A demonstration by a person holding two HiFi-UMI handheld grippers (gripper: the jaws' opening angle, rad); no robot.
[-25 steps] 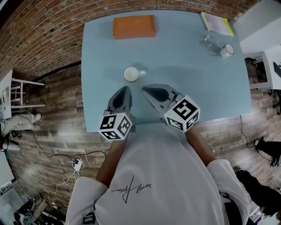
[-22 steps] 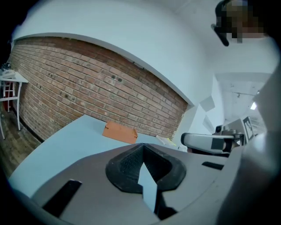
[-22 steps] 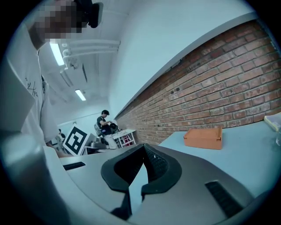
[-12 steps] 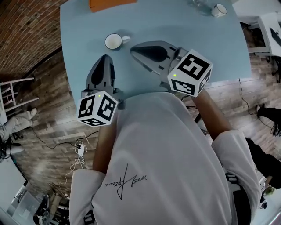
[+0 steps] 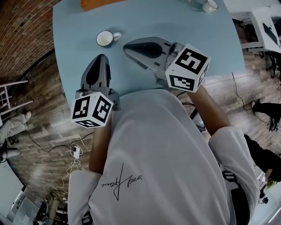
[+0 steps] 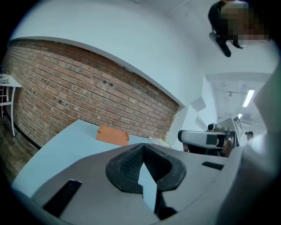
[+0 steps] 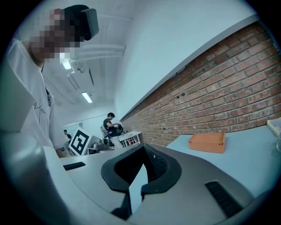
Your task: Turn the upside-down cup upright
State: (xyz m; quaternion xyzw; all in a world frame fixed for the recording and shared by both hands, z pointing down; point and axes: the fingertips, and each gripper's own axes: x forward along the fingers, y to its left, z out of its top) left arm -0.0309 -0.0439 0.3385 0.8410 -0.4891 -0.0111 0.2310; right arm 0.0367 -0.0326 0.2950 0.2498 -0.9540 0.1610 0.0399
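A white cup (image 5: 104, 38) stands upright on the pale blue table (image 5: 149, 17), mouth up and handle to the right. It shows in neither gripper view. My left gripper (image 5: 101, 58) hovers just short of the cup on the near side, jaws shut with nothing between them (image 6: 142, 147). My right gripper (image 5: 126, 46) points left toward the cup's handle side, a short gap away, and is also shut and empty (image 7: 143, 148). Both are held above the table close to the person's chest.
An orange box (image 5: 103, 3) lies at the table's far edge, also seen as orange box (image 6: 112, 135) and orange box (image 7: 207, 142). A second mug (image 5: 210, 5) and a glass (image 5: 195, 3) sit far right. The brick wall (image 6: 79, 83) runs behind.
Both grippers have lifted up and back toward the person, their marker cubes looming larger. The cup has stayed upright in place. The head view has tilted nearer.
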